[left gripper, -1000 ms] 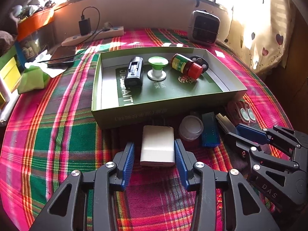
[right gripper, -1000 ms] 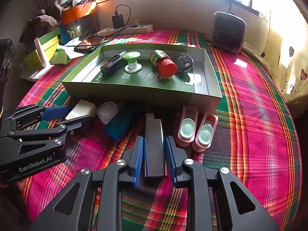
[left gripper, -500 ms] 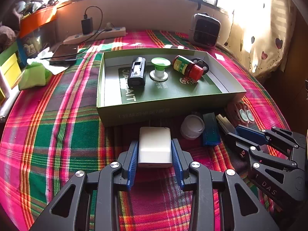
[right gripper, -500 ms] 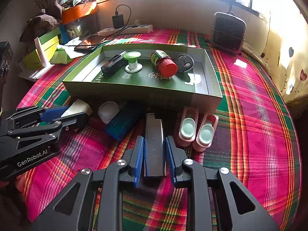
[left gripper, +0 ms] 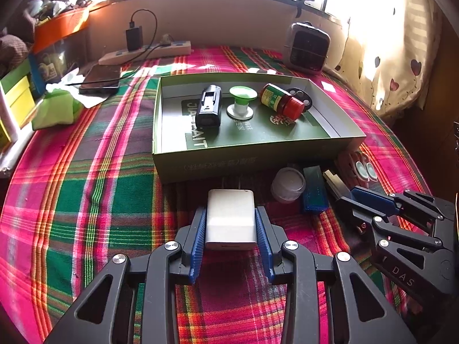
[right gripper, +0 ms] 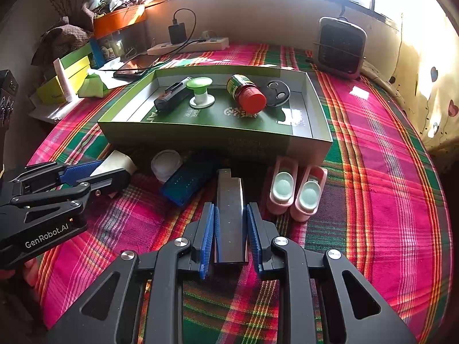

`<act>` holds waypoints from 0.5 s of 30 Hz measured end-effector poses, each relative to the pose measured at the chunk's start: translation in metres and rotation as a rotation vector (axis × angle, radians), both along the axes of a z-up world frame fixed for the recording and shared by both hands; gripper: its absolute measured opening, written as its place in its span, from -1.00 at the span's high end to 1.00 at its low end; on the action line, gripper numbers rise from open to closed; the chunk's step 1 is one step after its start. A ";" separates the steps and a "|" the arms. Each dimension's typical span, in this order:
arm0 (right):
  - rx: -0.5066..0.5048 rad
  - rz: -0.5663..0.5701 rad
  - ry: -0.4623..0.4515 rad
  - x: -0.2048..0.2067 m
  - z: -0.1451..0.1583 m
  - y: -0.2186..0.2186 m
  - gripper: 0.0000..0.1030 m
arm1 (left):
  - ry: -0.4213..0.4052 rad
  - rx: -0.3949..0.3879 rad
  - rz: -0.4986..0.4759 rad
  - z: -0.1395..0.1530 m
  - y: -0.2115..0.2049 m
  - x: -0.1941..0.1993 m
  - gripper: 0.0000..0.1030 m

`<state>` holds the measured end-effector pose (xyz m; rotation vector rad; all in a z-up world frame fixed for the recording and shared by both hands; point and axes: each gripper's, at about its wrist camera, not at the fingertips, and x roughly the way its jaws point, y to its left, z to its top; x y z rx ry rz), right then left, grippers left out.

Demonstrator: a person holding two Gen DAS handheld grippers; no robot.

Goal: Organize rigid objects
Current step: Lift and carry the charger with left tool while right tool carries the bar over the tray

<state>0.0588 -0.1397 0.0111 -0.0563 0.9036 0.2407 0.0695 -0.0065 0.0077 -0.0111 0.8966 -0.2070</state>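
In front of the green box (left gripper: 252,157), left gripper (left gripper: 231,223) jaws, just closing, pinch the white block (left gripper: 231,218); right gripper (right gripper: 231,226) jaws pinch the dark bar (right gripper: 230,215).

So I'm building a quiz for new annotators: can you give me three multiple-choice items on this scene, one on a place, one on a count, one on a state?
1. Where is the red-capped jar?
A. on the cloth beside the pink case
B. inside the green box
C. on the power strip

2. How many things lie inside the green box?
A. two
B. four
C. six

3. What is the state of the left gripper?
A. shut on the white block
B. wide open over bare cloth
C. shut on the blue case

Answers: 1 B, the jar lies on its side on the box floor. 2 B, a black device, a green-topped spool, the jar and a dark round disc. 3 A, both blue fingers press the block's sides, having just closed on it.
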 end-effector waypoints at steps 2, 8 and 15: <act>0.004 0.002 -0.004 -0.001 0.001 0.000 0.52 | -0.004 -0.003 0.001 0.001 0.001 -0.001 0.37; 0.013 0.007 -0.012 -0.003 0.004 0.001 0.53 | -0.020 -0.007 0.002 0.005 0.003 -0.004 0.37; 0.022 0.009 -0.029 -0.005 0.009 0.001 0.53 | -0.039 -0.016 -0.001 0.012 0.005 -0.007 0.37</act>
